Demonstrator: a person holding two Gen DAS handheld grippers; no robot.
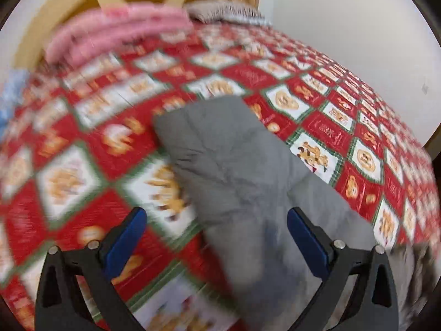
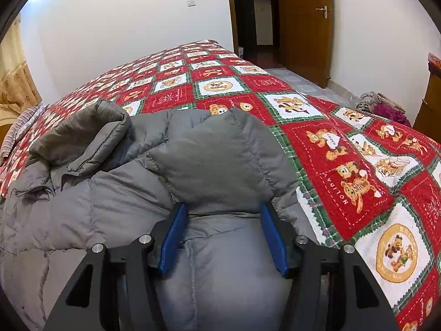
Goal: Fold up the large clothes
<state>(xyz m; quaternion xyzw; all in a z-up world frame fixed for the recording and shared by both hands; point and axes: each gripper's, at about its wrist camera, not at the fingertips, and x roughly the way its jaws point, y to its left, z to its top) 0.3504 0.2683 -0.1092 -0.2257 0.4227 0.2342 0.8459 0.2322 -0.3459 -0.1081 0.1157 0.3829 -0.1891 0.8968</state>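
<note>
A grey padded jacket (image 2: 137,207) lies on a bed with a red, white and green patchwork quilt (image 2: 344,151). In the right wrist view my right gripper (image 2: 223,212) has its blue pads (image 2: 173,237) on both sides of a puffy fold of the jacket, and the fold fills the gap between them. In the left wrist view a sleeve of the jacket (image 1: 228,160) stretches away across the quilt (image 1: 82,165). My left gripper (image 1: 216,220) is wide open above the sleeve's near end, holding nothing. The view is blurred by motion.
Folded pink bedding (image 1: 118,33) and a grey fringed cloth (image 1: 226,11) lie at the head of the bed by a yellow headboard (image 1: 69,5). A white wall runs along the far side. A wooden door (image 2: 303,27) and a clothes heap (image 2: 380,104) are beyond the bed.
</note>
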